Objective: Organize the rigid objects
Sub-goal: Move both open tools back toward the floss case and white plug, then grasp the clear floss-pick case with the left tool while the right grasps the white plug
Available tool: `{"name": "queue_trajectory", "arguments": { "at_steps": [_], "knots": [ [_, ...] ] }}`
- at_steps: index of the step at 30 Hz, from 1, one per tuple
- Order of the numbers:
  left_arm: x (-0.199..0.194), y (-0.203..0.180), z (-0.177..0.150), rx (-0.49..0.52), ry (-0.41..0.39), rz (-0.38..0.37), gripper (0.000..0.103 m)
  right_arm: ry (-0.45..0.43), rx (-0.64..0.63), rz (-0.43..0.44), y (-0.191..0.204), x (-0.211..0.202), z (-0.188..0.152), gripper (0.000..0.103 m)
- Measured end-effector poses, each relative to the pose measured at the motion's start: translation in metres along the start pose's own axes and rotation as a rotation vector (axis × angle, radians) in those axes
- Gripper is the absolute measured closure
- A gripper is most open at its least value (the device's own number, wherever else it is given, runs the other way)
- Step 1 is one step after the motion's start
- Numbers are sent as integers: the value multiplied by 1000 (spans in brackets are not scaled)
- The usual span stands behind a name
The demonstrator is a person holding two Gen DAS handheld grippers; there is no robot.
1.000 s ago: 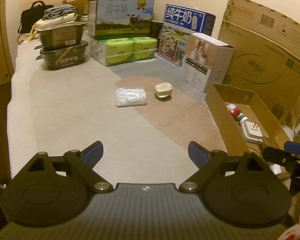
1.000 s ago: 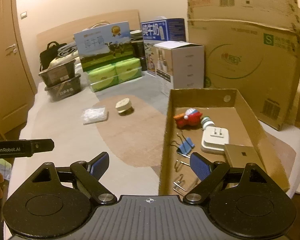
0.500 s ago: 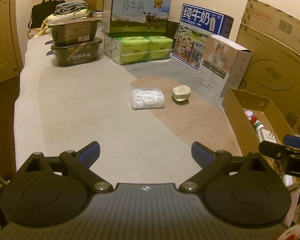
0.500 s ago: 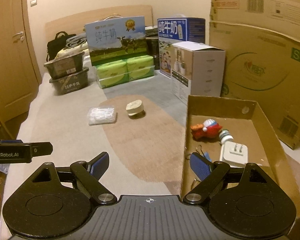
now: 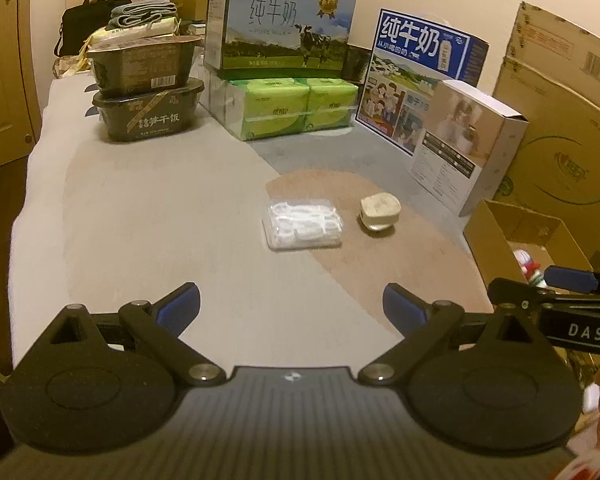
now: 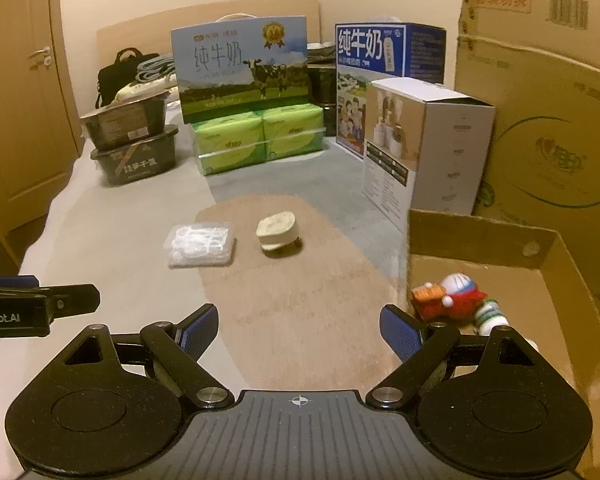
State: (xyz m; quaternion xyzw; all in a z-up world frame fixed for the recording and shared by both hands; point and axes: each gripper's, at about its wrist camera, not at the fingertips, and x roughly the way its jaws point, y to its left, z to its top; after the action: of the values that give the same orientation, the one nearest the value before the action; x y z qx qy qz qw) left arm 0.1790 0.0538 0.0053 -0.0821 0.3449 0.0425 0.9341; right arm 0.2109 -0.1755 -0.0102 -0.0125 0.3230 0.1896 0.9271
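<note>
A clear plastic case (image 5: pixel 303 226) of small white pieces lies on the cloth-covered surface, with a white plug adapter (image 5: pixel 380 211) just to its right. My left gripper (image 5: pixel 290 298) is open and empty, short of the case. In the right wrist view the case (image 6: pixel 201 243) and adapter (image 6: pixel 277 232) lie ahead, slightly left. My right gripper (image 6: pixel 298 318) is open with nothing between its fingers. An open cardboard tray (image 6: pixel 480 236) at the right holds a red toy (image 6: pixel 448 300). The tray's wall (image 5: pixel 484 232) also shows in the left wrist view.
Two stacked black food tubs (image 5: pixel 148 92) stand at the back left, green tissue packs (image 5: pixel 292 112) under a milk carton (image 5: pixel 280 20) behind. A blue milk box (image 5: pixel 420 76), a white box (image 5: pixel 464 144) and a big cardboard box (image 6: pixel 548 120) line the right. A door (image 6: pixel 16 100) is left.
Both grippers have moved forward toward the case and the adapter, which now look larger and nearer. In the right wrist view the tray has slid toward the right edge. The left jaws widened slightly.
</note>
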Motion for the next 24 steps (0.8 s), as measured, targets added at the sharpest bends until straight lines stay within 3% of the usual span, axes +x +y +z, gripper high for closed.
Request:
{"name": "queue_trajectory", "arguments": {
  "at_steps": [24],
  "knots": [
    [115, -6, 36, 48, 19, -6, 6, 7, -55, 46, -26, 105, 42, 16]
  ]
}}
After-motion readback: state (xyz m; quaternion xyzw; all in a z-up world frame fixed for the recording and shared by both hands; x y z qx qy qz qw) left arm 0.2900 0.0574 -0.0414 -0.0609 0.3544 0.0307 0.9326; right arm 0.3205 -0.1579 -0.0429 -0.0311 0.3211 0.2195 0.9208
